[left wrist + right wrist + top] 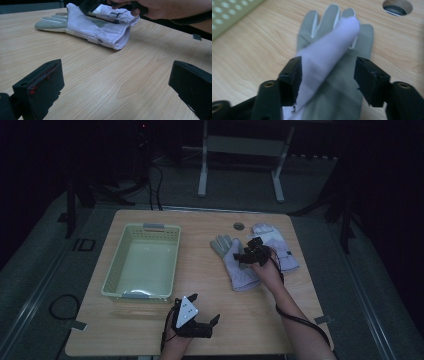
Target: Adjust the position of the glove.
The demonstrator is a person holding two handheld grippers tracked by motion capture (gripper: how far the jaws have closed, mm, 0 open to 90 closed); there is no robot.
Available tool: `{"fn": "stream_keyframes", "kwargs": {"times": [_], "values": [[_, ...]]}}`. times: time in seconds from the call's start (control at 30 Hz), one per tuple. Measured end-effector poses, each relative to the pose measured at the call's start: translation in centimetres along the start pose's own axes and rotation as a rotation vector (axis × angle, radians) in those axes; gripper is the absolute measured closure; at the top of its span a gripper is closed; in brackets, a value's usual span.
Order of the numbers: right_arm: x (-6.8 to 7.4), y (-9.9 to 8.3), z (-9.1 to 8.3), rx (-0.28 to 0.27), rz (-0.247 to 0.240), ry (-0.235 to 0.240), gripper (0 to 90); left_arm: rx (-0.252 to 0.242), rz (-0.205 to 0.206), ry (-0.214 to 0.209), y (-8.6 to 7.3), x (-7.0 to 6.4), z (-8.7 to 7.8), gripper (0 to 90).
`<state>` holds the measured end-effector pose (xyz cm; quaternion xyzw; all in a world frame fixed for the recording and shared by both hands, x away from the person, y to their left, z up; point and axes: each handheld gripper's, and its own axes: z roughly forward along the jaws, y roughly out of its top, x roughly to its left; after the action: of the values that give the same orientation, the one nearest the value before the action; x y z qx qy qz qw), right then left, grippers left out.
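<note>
Two white and grey work gloves lie on the wooden table right of centre. The nearer glove (235,265) (92,27) lies flat with its cuff toward me. The second glove (281,247) (112,15) lies just beyond it to the right. My right gripper (248,254) (328,75) hovers low over the nearer glove. Its jaws stand open on either side of a raised white fold (332,47) of that glove, and the left jaw touches the fold. My left gripper (205,309) (116,82) rests open near the table's front edge, with nothing between its jaws.
A pale green plastic basket (112,270) (227,15) stands empty on the table's left half. A round cable hole (238,226) (397,7) sits near the far edge beyond the gloves. Bare wood lies between the left gripper and the gloves.
</note>
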<state>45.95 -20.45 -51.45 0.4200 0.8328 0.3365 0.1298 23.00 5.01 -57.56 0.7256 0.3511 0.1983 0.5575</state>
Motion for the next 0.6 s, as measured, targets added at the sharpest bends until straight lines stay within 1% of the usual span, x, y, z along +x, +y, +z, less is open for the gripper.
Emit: {"fn": "stream_keyframes", "kwargs": {"times": [0.03, 0.1, 0.13, 0.17, 0.23, 0.3, 0.4, 0.47, 0.5, 0.53, 0.6], "values": [[0.0, 0.0, 0.0, 0.000, 0.000, 0.000, 40.8, 0.000, 0.000, 0.000, 0.0, 0.0, 0.0, 0.2], [-0.4, -0.5, 0.9, 0.033, 0.013, 0.006, 43.0, 0.001, -0.003, 0.000, 0.0, 0.1, 0.0, 0.2], [-0.5, -0.6, 1.3, 0.048, 0.011, -0.001, 43.5, 0.001, -0.004, 0.000, 0.0, 0.1, 0.0, 0.2], [-0.6, -0.8, 1.5, 0.064, 0.011, 0.004, 43.5, 0.001, -0.003, 0.000, 0.0, 0.0, 0.0, 0.2], [-0.7, -1.0, 1.8, 0.080, 0.011, 0.002, 44.1, 0.002, -0.003, 0.000, 0.0, 0.0, 0.0, 0.2], [-0.8, -1.1, 2.1, 0.089, 0.006, 0.005, 44.1, 0.002, -0.004, 0.000, 0.0, 0.1, 0.0, 0.2], [-1.0, -1.2, 2.2, 0.090, -0.004, 0.026, 46.9, 0.004, -0.006, -0.002, 0.0, 0.1, 0.0, 0.2], [-1.2, -1.2, 2.2, 0.092, 0.000, 0.040, 51.2, 0.005, -0.007, -0.003, 0.0, 0.1, 0.0, 0.2], [-1.2, -1.2, 2.2, 0.095, 0.003, 0.047, 55.7, 0.005, -0.008, -0.003, 0.0, 0.1, 0.1, 0.2], [-1.2, -1.2, 2.2, 0.100, 0.018, 0.056, 58.7, 0.006, -0.009, -0.003, 0.0, 0.1, 0.1, 0.2], [-1.0, -1.1, 2.1, 0.106, 0.011, 0.062, 67.7, 0.007, -0.010, -0.003, 0.0, 0.1, 0.1, 0.2]]}}
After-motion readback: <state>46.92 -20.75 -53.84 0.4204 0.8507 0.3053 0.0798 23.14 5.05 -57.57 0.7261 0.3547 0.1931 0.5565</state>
